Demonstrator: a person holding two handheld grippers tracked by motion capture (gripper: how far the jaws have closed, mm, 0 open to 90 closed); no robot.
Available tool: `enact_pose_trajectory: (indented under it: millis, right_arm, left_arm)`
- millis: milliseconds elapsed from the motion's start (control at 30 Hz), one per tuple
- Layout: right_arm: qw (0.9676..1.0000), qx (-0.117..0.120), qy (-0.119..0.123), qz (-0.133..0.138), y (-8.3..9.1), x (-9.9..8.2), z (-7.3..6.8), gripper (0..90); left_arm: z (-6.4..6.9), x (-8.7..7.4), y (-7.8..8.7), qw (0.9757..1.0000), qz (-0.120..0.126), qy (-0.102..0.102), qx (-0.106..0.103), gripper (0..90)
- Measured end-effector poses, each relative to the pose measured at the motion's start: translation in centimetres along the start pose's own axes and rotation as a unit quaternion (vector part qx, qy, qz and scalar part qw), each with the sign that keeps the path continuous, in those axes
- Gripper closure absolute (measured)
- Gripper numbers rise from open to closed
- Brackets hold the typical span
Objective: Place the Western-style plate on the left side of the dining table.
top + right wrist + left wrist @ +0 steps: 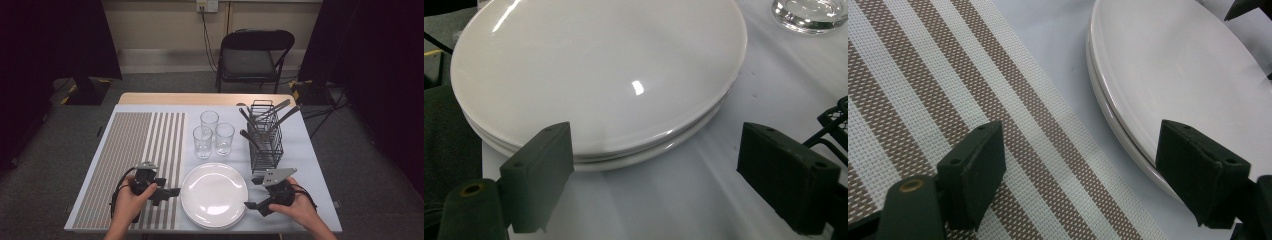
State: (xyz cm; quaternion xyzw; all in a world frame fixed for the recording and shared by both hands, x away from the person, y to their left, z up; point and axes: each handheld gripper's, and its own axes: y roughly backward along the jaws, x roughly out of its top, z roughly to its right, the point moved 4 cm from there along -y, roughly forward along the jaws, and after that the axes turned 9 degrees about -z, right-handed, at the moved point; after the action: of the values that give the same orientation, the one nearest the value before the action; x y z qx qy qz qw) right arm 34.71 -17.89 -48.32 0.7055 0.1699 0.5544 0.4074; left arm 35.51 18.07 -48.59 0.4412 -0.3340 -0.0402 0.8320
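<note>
White plates point(214, 194), stacked at the near edge of the table point(310, 150), sit between two hand-held grippers, each with jaws spread wide and empty. The left gripper point(168, 192) hovers just beside the stack's left rim, over the inner edge of the striped mat point(135, 150); the right gripper point(255, 194) waits just beside the right rim. Neither touches the plates.

The step in hand looks like a grasp on the top plate. Doing it well likely means sliding one jaw under the top rim only, keeping the plate level, and lifting straight up so that the plates below do not shift toward the table edge.

Beyond the stack stand three glasses point(212, 132), close together, and to their right a wire rack point(266, 137) holding cutlery point(272, 117). A folding chair point(252, 55) stands past the far edge.

From the right gripper view, seams in the plates' point(594, 75) rim suggest three plates, a detail lost from the high view; a glass base point(811, 12) shows at far right. The left gripper view picks out the mat's point(948, 90) weave and the plates' point(1173, 65) overlapping rims, with its right jaw set against the rim.
</note>
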Motion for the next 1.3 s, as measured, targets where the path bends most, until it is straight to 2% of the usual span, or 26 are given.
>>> enact_pose_trajectory:
  millis: [767,1067,1300]
  right_arm:
    - [1.0000,-0.003,0.004,0.002,-0.3,0.3,0.0,13.9]
    - [0.9999,-0.010,0.007,-0.001,-0.4,0.4,0.0,13.4]
    - [0.9999,-0.011,0.006,0.001,-0.4,0.4,0.0,13.4]
  left_arm:
    - [0.5,0.3,-0.5,1.0000,-0.005,0.001,-0.007,19.9]
    - [0.6,0.5,-0.7,0.9997,-0.006,0.021,-0.010,20.1]
    - [0.8,0.7,-1.0,0.9996,-0.011,0.023,-0.013,20.6]
